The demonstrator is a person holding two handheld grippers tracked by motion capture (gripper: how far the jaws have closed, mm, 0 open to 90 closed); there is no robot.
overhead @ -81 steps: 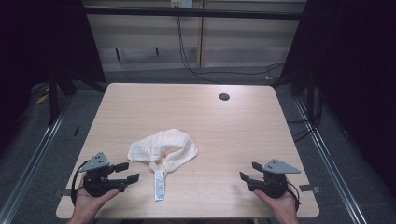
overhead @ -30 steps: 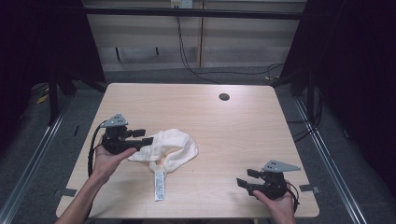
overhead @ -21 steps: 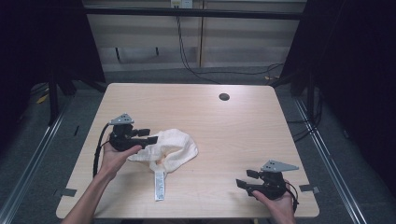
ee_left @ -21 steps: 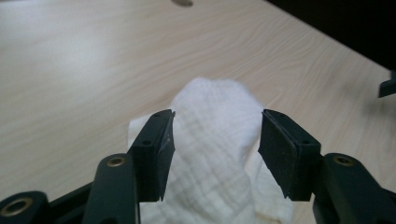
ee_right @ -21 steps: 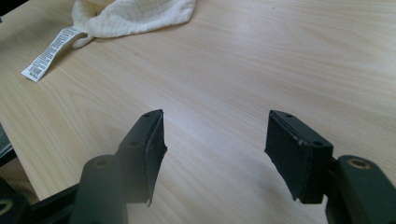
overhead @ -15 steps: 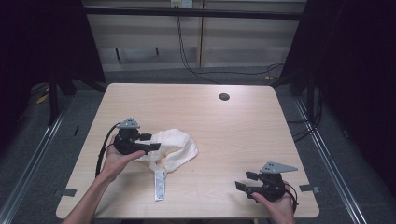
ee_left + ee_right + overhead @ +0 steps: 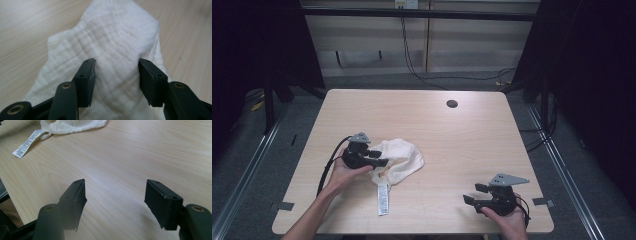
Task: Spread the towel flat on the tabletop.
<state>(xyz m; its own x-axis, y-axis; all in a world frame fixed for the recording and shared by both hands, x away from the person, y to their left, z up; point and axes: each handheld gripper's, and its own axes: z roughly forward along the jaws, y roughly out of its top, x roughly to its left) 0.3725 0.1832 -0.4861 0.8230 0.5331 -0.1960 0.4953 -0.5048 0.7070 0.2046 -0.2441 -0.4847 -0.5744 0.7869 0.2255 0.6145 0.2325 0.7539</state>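
Right gripper [image 7: 474,194]: I held it at the near right corner of the table [image 7: 472,135], low over bare wood. Its jaws stood wide apart with nothing between them; in the right gripper view [image 7: 115,202] I saw plain tabletop in the gap. Its grey three-cornered plate sat on top and its cable trailed off toward the near edge.

Left gripper [image 7: 379,158]: I held it at the near left of the table, farther in than the right one, pointing right over the left part of the cloth. Its jaws had just been closing, with the cloth under and between them. In the left gripper view [image 7: 116,75] both pads [image 7: 87,80] sat down against the fabric with a broad band of it in the gap; I could not see them pinching a fold, so I logged the jaws as apart and not gripping.

White cloth [image 7: 402,160]: one item, cream-white, waffle-textured, lying crumpled on the table left of centre, well apart from the right gripper. In the left gripper view [image 7: 110,42] its weave ran in ridges away from the jaws.

Label [image 7: 383,199]: a long white printed strip, attached at the cloth's near edge, lying flat on the wood and running toward the near side.

Round hole [image 7: 452,103]: dark, set in the tabletop near the far edge, right of centre.
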